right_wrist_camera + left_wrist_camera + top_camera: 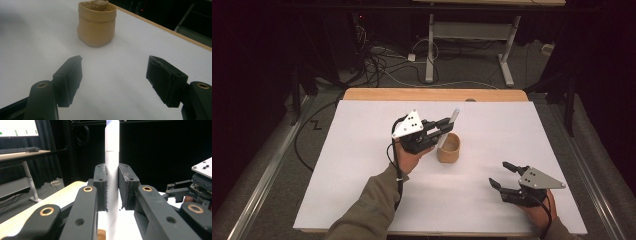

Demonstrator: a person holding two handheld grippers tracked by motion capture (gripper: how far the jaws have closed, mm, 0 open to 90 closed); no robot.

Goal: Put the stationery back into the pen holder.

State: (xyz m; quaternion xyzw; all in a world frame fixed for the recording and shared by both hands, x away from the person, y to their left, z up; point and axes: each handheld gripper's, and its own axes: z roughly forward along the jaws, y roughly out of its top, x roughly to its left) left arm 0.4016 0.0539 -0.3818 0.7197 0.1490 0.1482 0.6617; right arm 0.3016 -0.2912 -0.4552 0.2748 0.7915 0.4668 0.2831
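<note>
A tan soft-walled cup point(448, 148) stands upright near the middle of the white table sheet point(352, 170). My left gripper point(445, 126) hovers just left of and above the cup, shut on a white marker-like stick point(454, 116). The stick slants down toward the cup's rim. In the left gripper view the stick point(112, 165) stands upright, clamped between the two pads of the gripper point(112, 190). My right gripper point(499, 173) rests low at the table's front right, open, nothing between its jaws. In the right gripper view the cup point(96, 23) lies ahead of the open gripper point(115, 75).
The sheet covers a wooden tabletop whose far edge point(432, 94) shows. Behind it stand a white desk frame point(472, 45) and tangled floor cables point(377, 62). In the left gripper view a desk with a keyboard point(22, 151) stands at the left.
</note>
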